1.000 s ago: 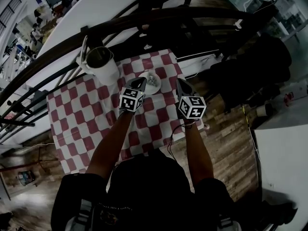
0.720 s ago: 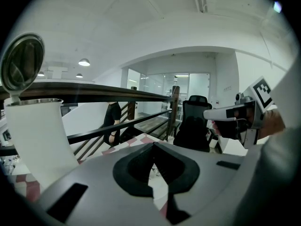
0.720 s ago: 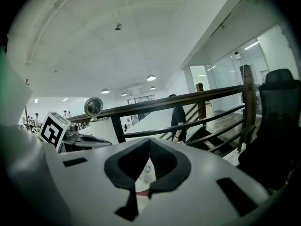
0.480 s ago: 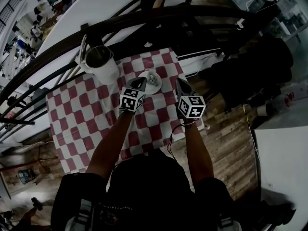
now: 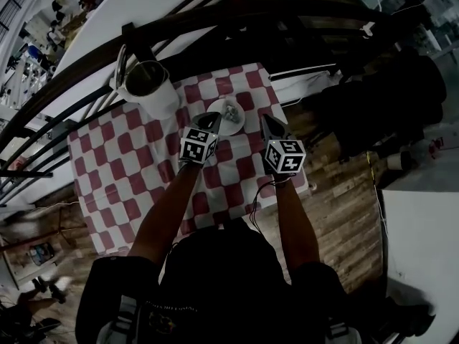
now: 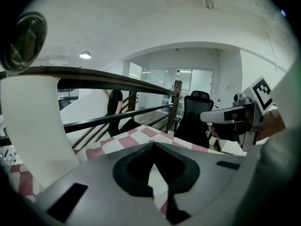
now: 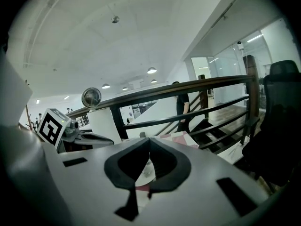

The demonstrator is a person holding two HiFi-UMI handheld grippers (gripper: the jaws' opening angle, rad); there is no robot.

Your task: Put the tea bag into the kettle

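Observation:
A white kettle [image 5: 150, 92] stands at the far left of the red-and-white checked table [image 5: 122, 170], its lid [image 5: 123, 61] tipped open. To its right a white saucer [image 5: 217, 126] holds a small pale tea bag [image 5: 229, 111]. My left gripper [image 5: 213, 120] hovers at the saucer's near left edge, shut and empty. My right gripper [image 5: 265, 120] hangs just right of the saucer, also shut and empty. In the left gripper view the kettle [image 6: 33, 121] fills the left side. In the right gripper view the saucer [image 7: 146, 171] shows through the jaw gap.
A dark metal railing [image 5: 215, 20] runs along the table's far side, with stairs and a dark office chair [image 6: 195, 119] beyond. Wooden floor [image 5: 337, 213] lies to the right of the table. People stand in the far background.
Both grippers have sunk a little toward the table near the saucer. Their jaws stay as they were.

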